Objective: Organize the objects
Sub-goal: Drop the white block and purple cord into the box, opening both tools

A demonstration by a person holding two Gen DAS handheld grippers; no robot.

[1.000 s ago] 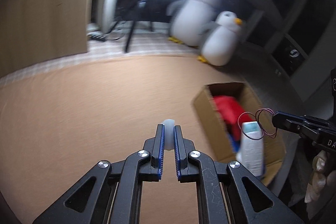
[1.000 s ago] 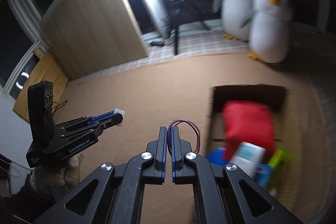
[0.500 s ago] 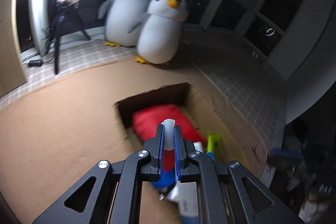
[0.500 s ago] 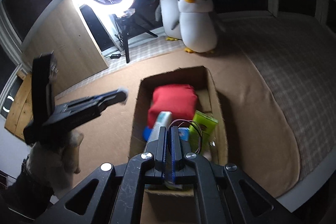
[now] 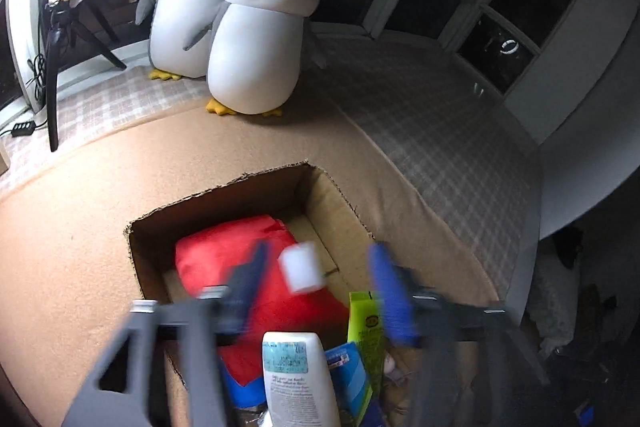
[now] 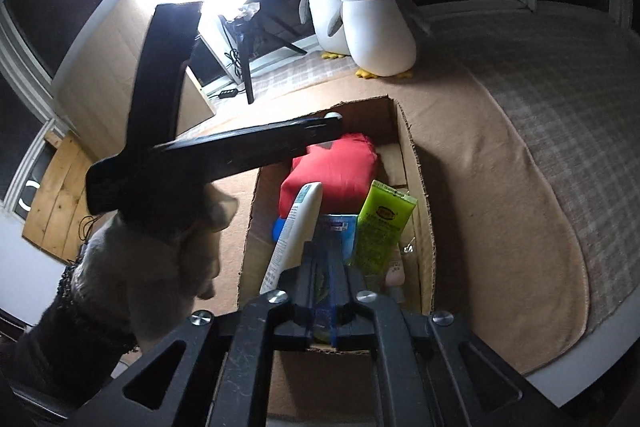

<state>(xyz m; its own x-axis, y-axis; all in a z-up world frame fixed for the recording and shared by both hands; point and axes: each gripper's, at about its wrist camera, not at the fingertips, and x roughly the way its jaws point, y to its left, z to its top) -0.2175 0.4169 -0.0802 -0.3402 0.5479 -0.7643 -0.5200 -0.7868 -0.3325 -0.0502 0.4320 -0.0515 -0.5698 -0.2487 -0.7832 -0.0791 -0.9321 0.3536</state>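
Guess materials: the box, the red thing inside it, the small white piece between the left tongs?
Box: corrugated cardboard, matte brown, with ragged torn edges. Red thing: probably soft fabric, a pouch or cushion, matte with folds and rounded corners. White piece: translucent, milky, likely plastic or rubber; too blurred to settle. It sits loose between the opening left tongs.
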